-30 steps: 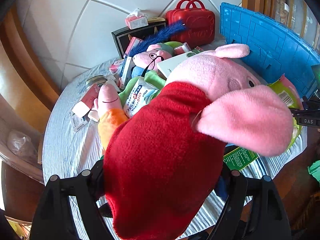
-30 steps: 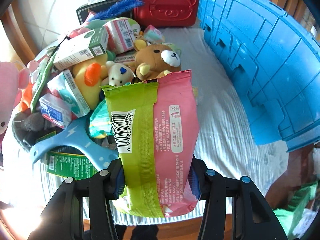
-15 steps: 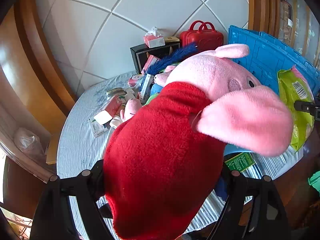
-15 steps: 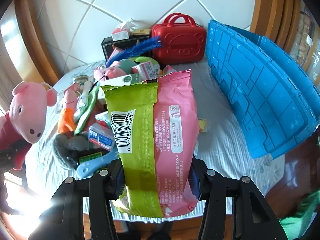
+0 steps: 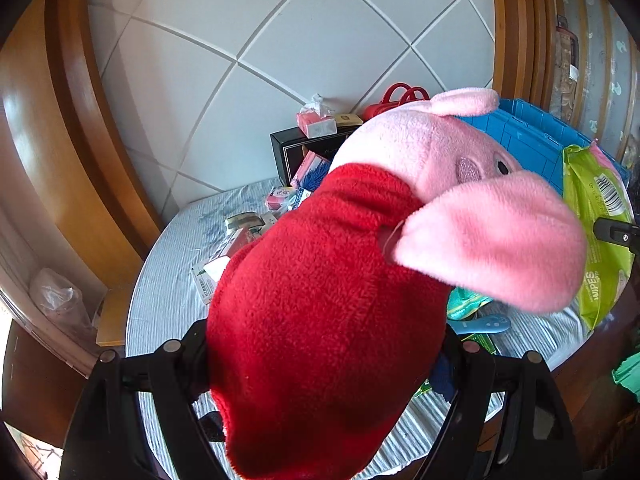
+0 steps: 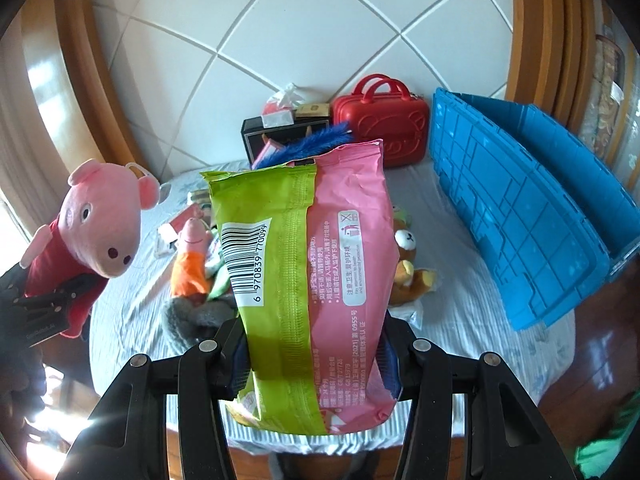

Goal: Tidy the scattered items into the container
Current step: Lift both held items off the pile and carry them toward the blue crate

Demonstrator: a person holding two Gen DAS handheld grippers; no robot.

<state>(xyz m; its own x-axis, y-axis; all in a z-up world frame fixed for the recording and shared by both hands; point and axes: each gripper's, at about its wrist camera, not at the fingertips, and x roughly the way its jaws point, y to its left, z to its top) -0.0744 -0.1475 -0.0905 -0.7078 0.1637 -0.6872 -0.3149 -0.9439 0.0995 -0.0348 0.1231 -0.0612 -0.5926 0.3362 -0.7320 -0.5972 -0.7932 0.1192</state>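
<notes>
My left gripper point(image 5: 324, 360) is shut on a pink pig plush in a red dress point(image 5: 328, 304), held high above the table; the plush also shows in the right wrist view point(image 6: 100, 232). My right gripper point(image 6: 312, 360) is shut on a green and pink wipes pack point(image 6: 308, 280), also raised; the pack shows in the left wrist view point(image 5: 596, 232). The blue crate point(image 6: 532, 216) stands on the table's right side, tipped with its ribbed wall toward me. Scattered toys and boxes lie in a pile point(image 6: 192, 256) mid-table, partly hidden by the held items.
A red mini suitcase point(image 6: 380, 128) and a black box point(image 6: 276, 136) with a tissue pack stand at the back by the tiled wall. A brown bear plush point(image 6: 408, 264) lies beside the pile. A wooden frame borders both sides. The round table has a striped cloth point(image 6: 452, 320).
Both grippers have risen and pulled back from the table with their loads; the pile and crate look smaller and farther. Both grips are unchanged.
</notes>
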